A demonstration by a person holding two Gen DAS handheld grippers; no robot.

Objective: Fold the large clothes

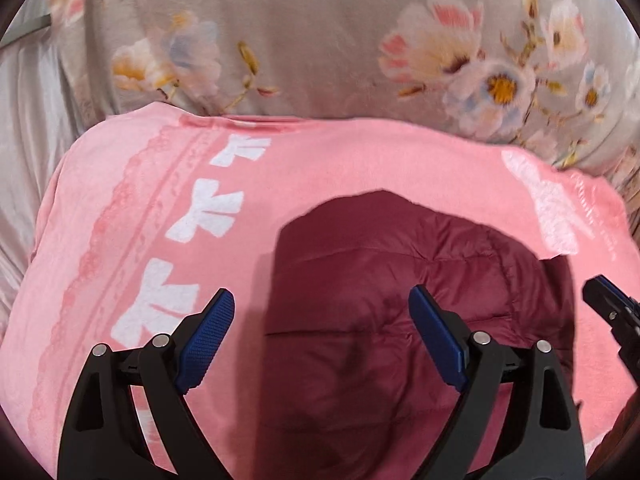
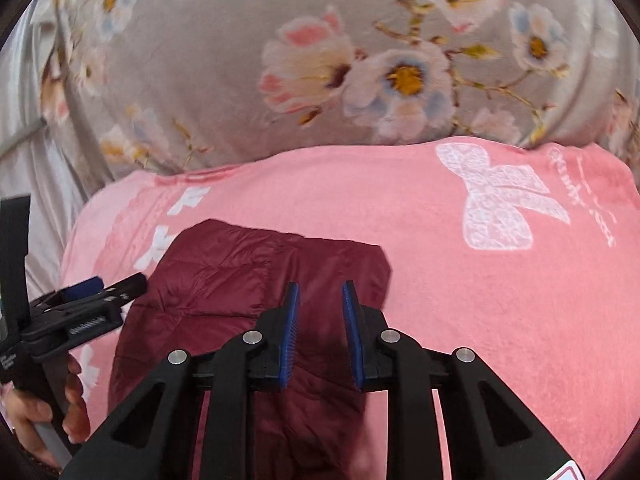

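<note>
A dark maroon quilted puffer jacket (image 1: 400, 300) lies folded into a compact flat bundle, directly beneath and ahead of both grippers' parted jaws.

a pink blanket (image 1: 320, 168) with white bows was spread over a grey flowered sheet (image 2: 224, 80).

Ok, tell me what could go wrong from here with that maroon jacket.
1. Both grippers are open above the maroon puffer jacket, holding nothing; its slick quilted shell may slip out of a shallow pinch.
2. The jacket lies on a soft pink blanket; a deep pinch by the right gripper could catch the blanket too and drag it along.
3. The left gripper sits close beside the right; the two could bump when closing in.
</note>
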